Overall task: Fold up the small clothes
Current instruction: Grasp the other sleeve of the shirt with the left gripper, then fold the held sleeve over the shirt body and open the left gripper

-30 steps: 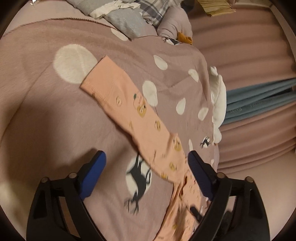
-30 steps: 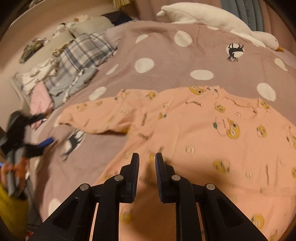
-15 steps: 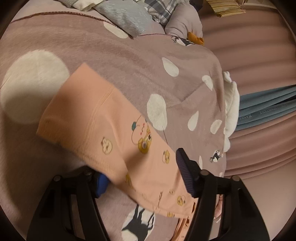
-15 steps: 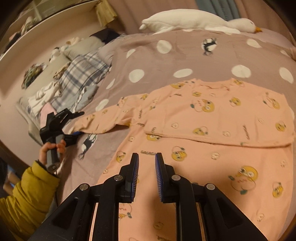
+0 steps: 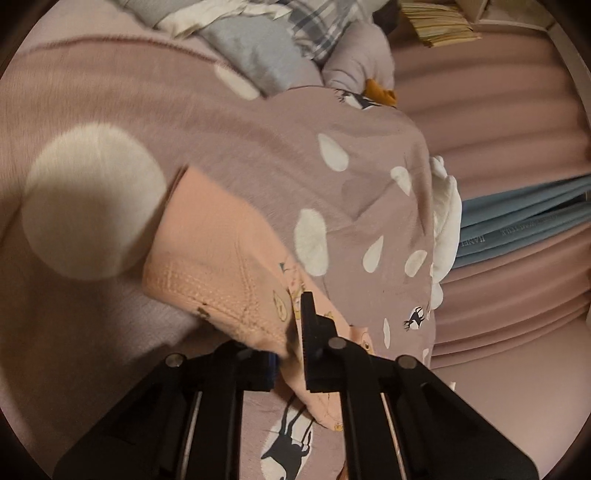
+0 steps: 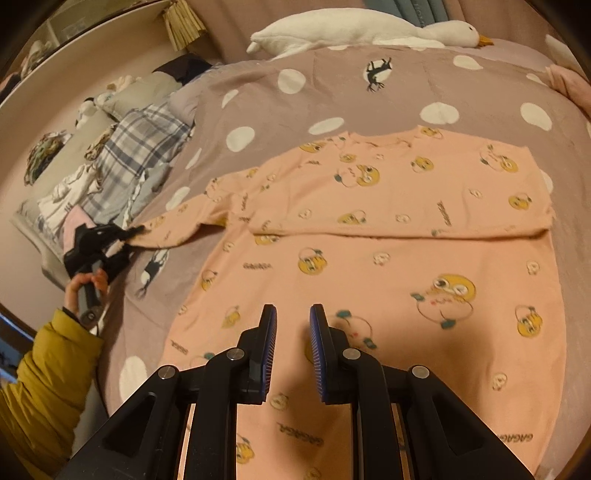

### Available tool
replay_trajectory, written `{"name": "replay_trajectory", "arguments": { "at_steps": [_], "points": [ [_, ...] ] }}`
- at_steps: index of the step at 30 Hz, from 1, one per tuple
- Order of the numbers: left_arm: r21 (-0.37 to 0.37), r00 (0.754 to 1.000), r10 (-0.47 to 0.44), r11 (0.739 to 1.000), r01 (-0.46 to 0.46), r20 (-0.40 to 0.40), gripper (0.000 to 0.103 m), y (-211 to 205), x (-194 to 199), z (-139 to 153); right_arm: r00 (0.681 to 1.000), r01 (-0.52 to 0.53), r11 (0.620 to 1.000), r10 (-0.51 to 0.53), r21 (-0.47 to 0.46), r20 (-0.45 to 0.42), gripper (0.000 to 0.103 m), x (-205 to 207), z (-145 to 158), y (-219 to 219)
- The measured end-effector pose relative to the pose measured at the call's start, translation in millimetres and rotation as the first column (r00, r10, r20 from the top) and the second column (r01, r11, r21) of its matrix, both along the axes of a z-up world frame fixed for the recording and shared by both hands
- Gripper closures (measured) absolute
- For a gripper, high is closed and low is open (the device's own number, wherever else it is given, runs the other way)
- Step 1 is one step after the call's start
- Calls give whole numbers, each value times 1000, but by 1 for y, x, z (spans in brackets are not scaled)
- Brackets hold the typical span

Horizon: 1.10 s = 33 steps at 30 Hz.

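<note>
A peach long-sleeved shirt (image 6: 388,266) with yellow cartoon prints lies flat on a mauve polka-dot bedspread (image 6: 332,92), its far part folded over. My left gripper (image 5: 291,332) is shut on the cuff end of the shirt's sleeve (image 5: 214,258), which bunches between the jaws. In the right wrist view the left gripper (image 6: 129,232) holds that sleeve (image 6: 173,229) at the shirt's left. My right gripper (image 6: 291,325) hovers over the near part of the shirt, jaws narrowly apart with nothing between them.
A white goose plush (image 6: 354,27) lies along the far edge of the bed. A heap of plaid and pale clothes (image 6: 122,158) sits at the left. Pink curtains (image 5: 498,129) hang beyond the bed edge.
My left gripper has moved in on the sleeve cuff and closed on it. My right gripper has drawn back a little over the shirt.
</note>
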<state>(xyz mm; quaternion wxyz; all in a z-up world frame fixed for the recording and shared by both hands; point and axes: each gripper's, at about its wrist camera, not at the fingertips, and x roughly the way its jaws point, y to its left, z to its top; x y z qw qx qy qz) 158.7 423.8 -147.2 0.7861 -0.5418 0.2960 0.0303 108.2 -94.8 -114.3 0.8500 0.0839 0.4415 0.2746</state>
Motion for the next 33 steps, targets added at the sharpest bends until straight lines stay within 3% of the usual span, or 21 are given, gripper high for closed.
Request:
{"name": "replay_trajectory", "arguments": {
  "at_steps": [12,17,21,26,27,28,29,32,33],
  "points": [
    [140,993,-116,984,113,13,100,-47,24,46,1000,-12,999,12,35,0,84,-6,-3,-1],
    [270,973,-231,937,221,6,100,-100,47,78,1000,0,999,0,53,-6,84,-5,-5,-13],
    [397,931,-361,848,351,-51,100,-167,69,96,1000,23,995,-22,93,-6,84,-5,-4,-28],
    [498,857,-472,703,507,-206,98,-257,92,81,1000,26,992,-28,124,8,84,-16,-1,-41],
    [516,834,-486,661,545,-260,98,-277,96,71,1000,28,991,-30,128,8,84,-18,0,-44],
    [537,824,-483,630,562,-296,93,-287,96,64,999,32,991,-33,131,9,84,-20,1,-48],
    [556,811,-472,593,583,-347,81,-300,98,56,999,35,990,-36,133,10,84,-22,1,-52],
    [564,790,-454,553,613,-413,49,-320,97,45,999,50,988,-52,145,7,84,-29,3,-63],
    [572,788,-455,543,615,-415,47,-324,95,44,998,54,987,-56,150,9,83,-31,3,-67]
  ]
}}
